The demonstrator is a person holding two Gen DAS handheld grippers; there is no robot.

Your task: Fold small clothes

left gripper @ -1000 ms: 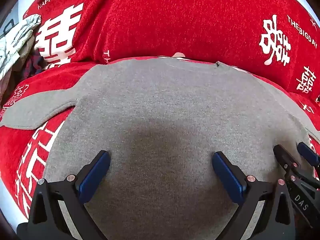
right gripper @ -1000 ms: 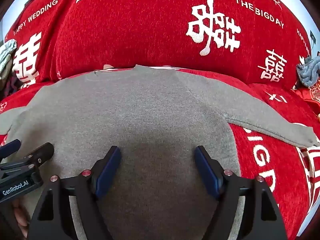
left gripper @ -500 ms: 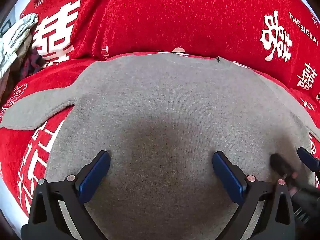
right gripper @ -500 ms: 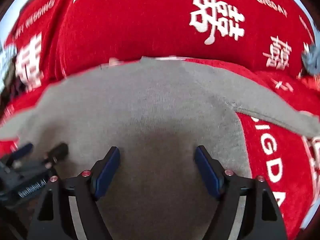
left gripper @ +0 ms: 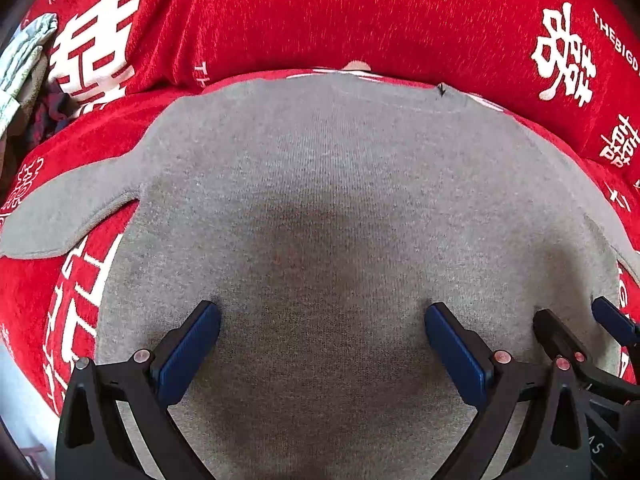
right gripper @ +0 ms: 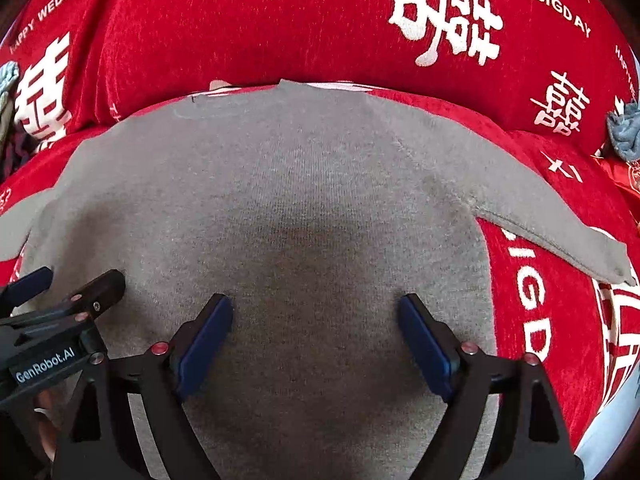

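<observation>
A small grey knit sweater (left gripper: 320,184) lies flat on a red cloth, its neckline at the far edge and a sleeve spread to each side. In the right wrist view the same sweater (right gripper: 304,184) fills the middle, with its right sleeve (right gripper: 560,232) lying out on the red cloth. My left gripper (left gripper: 320,320) hangs open over the lower left part of the sweater. My right gripper (right gripper: 316,312) hangs beside it over the lower right part, its jaws opening wide. Nothing is between either pair of blue pads; the fabric lies flat below them.
A red cloth (left gripper: 360,12) with white wedding characters covers the surface and rises behind the sweater. A pale crumpled garment (left gripper: 24,60) lies at the far left. A blue-grey bundle (right gripper: 624,132) sits at the far right. The cloth's edge drops off at the lower right (right gripper: 608,420).
Both views have tilted downward a little, so the sweater sits slightly lower in the picture. The right gripper's jaws stand a bit wider. The sweater has not moved.
</observation>
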